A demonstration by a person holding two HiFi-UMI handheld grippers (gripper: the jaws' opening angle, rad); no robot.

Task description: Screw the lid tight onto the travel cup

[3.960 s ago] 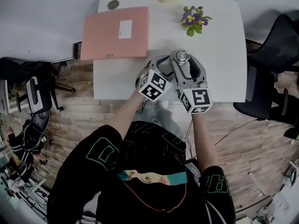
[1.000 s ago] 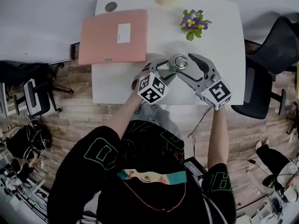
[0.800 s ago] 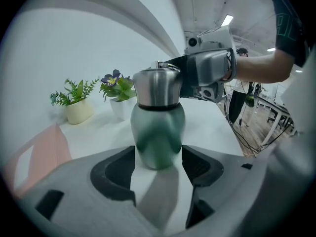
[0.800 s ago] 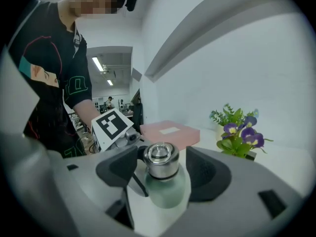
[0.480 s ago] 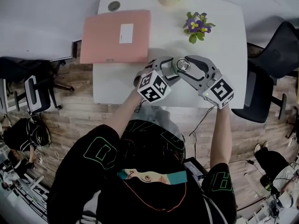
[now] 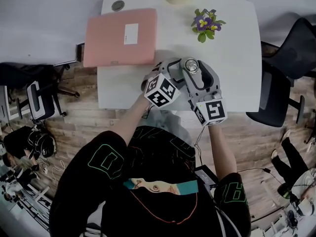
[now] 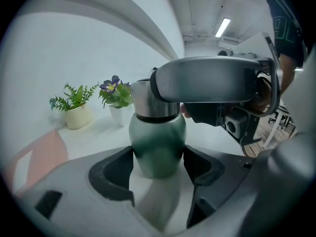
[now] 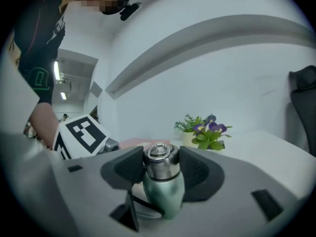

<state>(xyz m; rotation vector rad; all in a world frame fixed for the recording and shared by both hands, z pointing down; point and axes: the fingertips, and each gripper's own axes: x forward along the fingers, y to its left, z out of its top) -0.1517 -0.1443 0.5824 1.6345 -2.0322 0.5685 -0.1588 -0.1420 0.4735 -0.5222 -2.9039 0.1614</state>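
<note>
Tightening stage, lid seated. The green, round-bellied metal travel cup (image 7: 157, 149) stands upright on the white bench (image 6: 232, 43), close to its near edge. In the head view a pink rectangular folder (image 6: 121, 36) lies at 10 o'clock from the cup and a small purple-flowered potted plant (image 6: 205, 21) at 1 o'clock, both well apart from it.

The left claw (image 7: 158, 158) reaches in low. Its jaws have just been opening, with the belly of the cup between them, and both pads (image 7: 121, 164) lie against the flanks of the body. From this it is judged to be steadying the cup.

The right claw (image 8: 160, 171) comes in nearly level from the opposite side. Its jaws have just been closing and are clamped on the brushed-steel cylindrical lid (image 8: 159, 157), one pad on each side of it.

Done, as far as can be seen: the lid sits square on the neck with no tilt. Only a thin dark band (image 7: 157, 116) shows between the steel and the green body.

Left to do, as a judgement: the threads are hidden, so tightness cannot be read. With a grip on the lid, at least one further twist against the braced body seems due, then release of both claws.
</note>
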